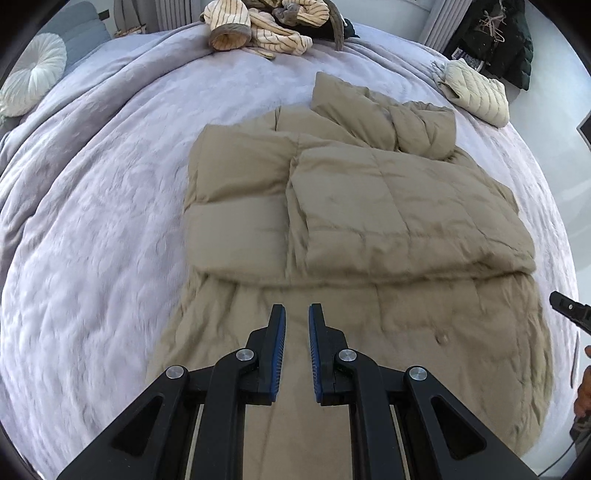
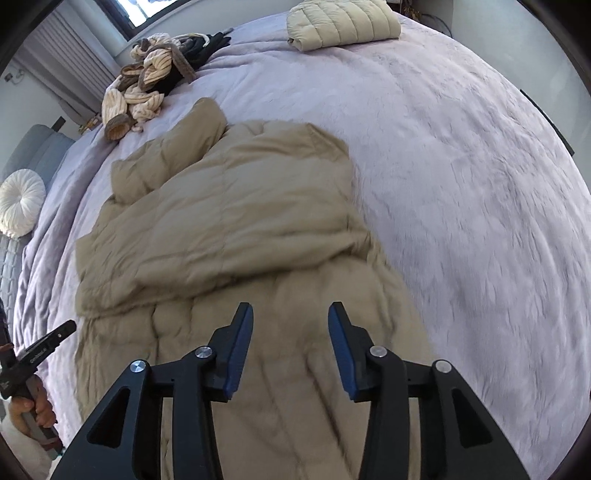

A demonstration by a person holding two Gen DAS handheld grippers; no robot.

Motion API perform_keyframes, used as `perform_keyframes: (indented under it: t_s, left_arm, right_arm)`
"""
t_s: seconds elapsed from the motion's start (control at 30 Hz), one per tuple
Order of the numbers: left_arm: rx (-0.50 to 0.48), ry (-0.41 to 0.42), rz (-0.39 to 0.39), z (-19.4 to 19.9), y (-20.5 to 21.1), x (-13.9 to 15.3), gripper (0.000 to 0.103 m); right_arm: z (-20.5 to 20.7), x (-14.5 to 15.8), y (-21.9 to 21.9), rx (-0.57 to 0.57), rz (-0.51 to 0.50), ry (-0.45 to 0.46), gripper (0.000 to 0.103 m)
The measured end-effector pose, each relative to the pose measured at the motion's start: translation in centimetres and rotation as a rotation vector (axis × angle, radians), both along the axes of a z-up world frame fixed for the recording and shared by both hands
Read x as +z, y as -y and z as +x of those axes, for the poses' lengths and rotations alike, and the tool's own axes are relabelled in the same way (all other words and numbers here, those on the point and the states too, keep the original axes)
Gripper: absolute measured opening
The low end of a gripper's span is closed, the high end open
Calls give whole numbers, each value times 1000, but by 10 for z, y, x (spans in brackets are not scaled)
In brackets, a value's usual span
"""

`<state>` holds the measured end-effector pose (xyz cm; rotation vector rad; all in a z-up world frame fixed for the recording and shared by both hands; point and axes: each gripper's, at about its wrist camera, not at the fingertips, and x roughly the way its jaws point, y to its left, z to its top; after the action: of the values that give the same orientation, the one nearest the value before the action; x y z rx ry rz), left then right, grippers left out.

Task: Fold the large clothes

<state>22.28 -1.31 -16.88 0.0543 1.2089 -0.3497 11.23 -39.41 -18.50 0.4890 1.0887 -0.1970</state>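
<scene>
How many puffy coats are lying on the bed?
2. The big tan puffy coat lies partly folded in the middle of the bed. The small cream one lies folded near the far edge. The clothes pile may hide more.

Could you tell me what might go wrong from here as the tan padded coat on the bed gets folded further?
1. The tan coat is puffy; its folded-over upper half sits loosely and could spring back open.
2. Neither the left claw nor the right claw grips any fabric, so nothing pins the fold.
3. A sleeve end sticks out towards the striped clothes pile and may snag there when dragged.
</scene>
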Motion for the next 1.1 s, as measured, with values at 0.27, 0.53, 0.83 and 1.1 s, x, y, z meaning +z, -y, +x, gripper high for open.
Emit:
perform_keyframes:
  t_s: [0.27,0.53,0.83,1.1]
  left_arm:
    - [-6,-41,44,-35,-10,13,14]
    - [33,-76,56,-65,-28,22,103]
    - [47,-83,104,-85,-38,24,103]
    - [52,-138,108,-101,-45,13,103]
  right_arm:
    - [-33,11,-19,0,41,-34,58]
    - [-62,14,-37,2,92,-71,68]
    - [-84,15,-49,-9,135,-91,76]
    - [-103,19,-44,-38,171,-57,87]
